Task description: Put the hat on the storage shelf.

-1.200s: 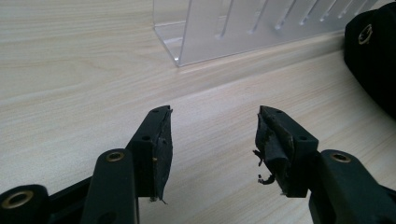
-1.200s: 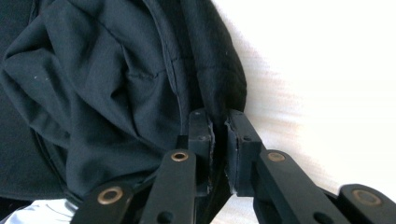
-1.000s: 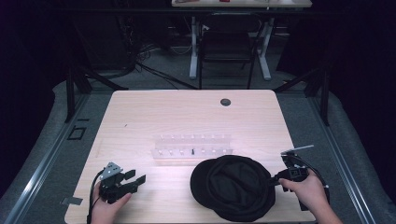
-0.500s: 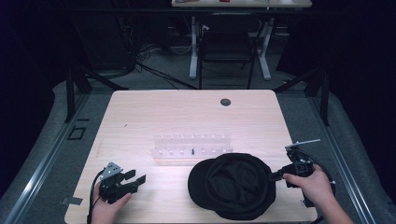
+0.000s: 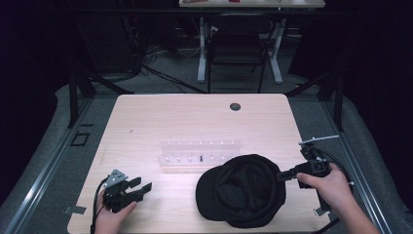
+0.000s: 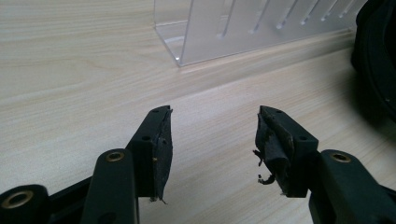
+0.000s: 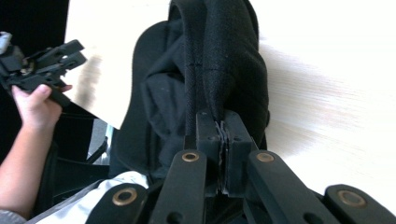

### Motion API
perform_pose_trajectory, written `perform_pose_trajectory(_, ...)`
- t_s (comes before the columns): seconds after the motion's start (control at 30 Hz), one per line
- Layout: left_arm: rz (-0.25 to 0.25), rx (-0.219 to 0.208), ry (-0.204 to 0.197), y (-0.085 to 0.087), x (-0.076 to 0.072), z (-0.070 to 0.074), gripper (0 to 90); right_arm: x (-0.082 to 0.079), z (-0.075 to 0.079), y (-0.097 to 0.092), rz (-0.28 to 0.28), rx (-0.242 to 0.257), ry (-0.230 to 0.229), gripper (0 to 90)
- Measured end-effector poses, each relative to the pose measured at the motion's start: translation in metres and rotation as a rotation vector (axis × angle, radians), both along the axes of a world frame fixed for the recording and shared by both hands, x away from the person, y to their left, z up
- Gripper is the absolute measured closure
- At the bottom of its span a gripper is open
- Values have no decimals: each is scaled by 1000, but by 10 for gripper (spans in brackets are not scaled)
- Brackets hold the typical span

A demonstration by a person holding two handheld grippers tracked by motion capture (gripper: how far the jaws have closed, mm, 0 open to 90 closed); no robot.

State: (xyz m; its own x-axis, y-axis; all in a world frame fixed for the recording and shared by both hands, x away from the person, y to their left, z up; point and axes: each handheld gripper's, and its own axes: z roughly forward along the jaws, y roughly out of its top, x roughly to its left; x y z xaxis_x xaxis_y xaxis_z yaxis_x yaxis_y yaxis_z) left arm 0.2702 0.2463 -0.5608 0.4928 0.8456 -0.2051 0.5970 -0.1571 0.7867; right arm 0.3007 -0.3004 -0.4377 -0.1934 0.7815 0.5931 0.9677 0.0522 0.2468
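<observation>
A black cap [image 5: 243, 190] lies upside down near the table's front edge, right of centre. My right gripper [image 5: 281, 176] is shut on the cap's right edge and holds that edge lifted off the wood. In the right gripper view the jaws [image 7: 223, 135] pinch a fold of the cap's black fabric [image 7: 219, 70]. My left gripper [image 5: 139, 187] rests at the front left of the table, open, with nothing between its fingers. The left gripper view has its open jaws [image 6: 212, 140] over bare wood, with the cap [image 6: 378, 65] at the right edge.
A clear plastic rack [image 5: 199, 152] with a small dark screw stands in the middle of the wooden table [image 5: 195, 117], just behind the cap. A round dark grommet [image 5: 235, 106] sits near the far edge. Chairs and stands lie beyond the table.
My right gripper has risen and shifted right with the cap's edge in it, tilting the cap up on that side. The left gripper has stayed put.
</observation>
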Motion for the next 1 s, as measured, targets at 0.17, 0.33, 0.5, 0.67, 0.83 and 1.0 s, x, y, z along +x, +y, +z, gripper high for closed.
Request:
perform_pose_trajectory(0.17,-1,0,1,-1,0,0,460,-1,13,6,17,61,-7,882)
perform_pose_trajectory(0.33,1,0,-2,-1,0,0,460,0,22,11,21,81,-7,882)
perform_pose_trajectory(0.5,0,0,-1,0,0,0,460,0,35,19,46,124,-13,883)
perform_pose_trajectory(0.67,-3,1,2,0,0,1,460,0,46,25,49,133,-21,883)
perform_pose_trajectory(0.83,-2,1,2,1,0,0,460,0,57,28,54,158,-32,884)
perform_pose_trajectory(1.0,-3,2,2,0,0,1,460,-1,67,29,53,173,-44,884)
